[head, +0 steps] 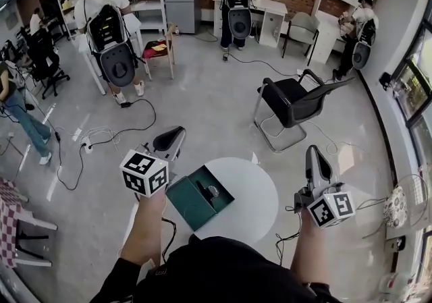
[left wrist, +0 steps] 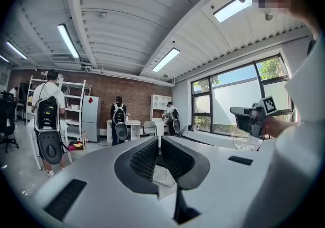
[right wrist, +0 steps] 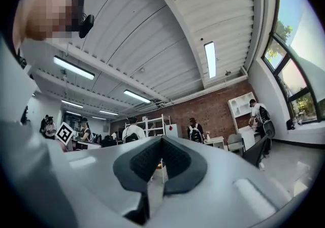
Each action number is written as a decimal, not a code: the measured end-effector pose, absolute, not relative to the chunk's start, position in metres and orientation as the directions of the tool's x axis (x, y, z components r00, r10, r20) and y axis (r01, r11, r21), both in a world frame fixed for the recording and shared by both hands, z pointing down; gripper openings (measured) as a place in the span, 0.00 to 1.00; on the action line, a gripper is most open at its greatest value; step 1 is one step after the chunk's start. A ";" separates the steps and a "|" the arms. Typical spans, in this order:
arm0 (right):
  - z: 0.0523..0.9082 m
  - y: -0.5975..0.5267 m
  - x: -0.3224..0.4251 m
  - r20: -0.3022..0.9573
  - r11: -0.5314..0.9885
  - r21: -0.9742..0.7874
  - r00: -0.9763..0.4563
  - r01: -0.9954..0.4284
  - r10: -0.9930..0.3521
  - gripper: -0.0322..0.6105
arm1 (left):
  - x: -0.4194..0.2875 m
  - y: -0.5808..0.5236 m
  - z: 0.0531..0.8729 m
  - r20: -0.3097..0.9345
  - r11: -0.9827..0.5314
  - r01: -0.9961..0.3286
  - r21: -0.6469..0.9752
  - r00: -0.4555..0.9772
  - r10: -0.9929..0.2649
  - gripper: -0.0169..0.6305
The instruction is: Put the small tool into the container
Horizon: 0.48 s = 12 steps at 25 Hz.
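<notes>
We judge the task to be at its close, or between rounds: a small greyish thing that we take for the small tool [head: 213, 191] lies inside the open green container [head: 191, 208], which sits on the left part of the round white table [head: 260, 194]. Neither gripper is near it. The left gripper [head: 169, 141] hovers above and just left of the container, and the right gripper [head: 316, 160] hangs off the table's right edge, well apart from the container. Each gripper view looks out across the room with the jaw tips clenched together and nothing between them. If the tool is indeed in place, the next move calls only for keeping both grippers clear of the container, or for opening a jaw before reaching down again. The container's left corner lies close to the table's rim, partly hidden behind the left marker cube, so a nudge there could push it off. The right half of the table is bare and gives room, and a black chair [head: 293, 102] stands beyond the table.
</notes>
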State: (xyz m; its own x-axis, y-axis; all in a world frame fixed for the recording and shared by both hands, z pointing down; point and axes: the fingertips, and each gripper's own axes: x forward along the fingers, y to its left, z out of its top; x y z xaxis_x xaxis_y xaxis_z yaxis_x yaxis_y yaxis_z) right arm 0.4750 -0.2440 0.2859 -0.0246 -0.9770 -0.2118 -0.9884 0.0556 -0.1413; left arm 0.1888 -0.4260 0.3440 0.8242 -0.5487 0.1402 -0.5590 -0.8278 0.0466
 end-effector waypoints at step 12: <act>0.305 -0.258 0.468 -0.162 0.071 -0.151 -0.046 -0.986 -0.986 0.06 | 0.190 -0.423 0.344 0.144 -0.828 -0.559 0.031 0.823 -0.550 0.06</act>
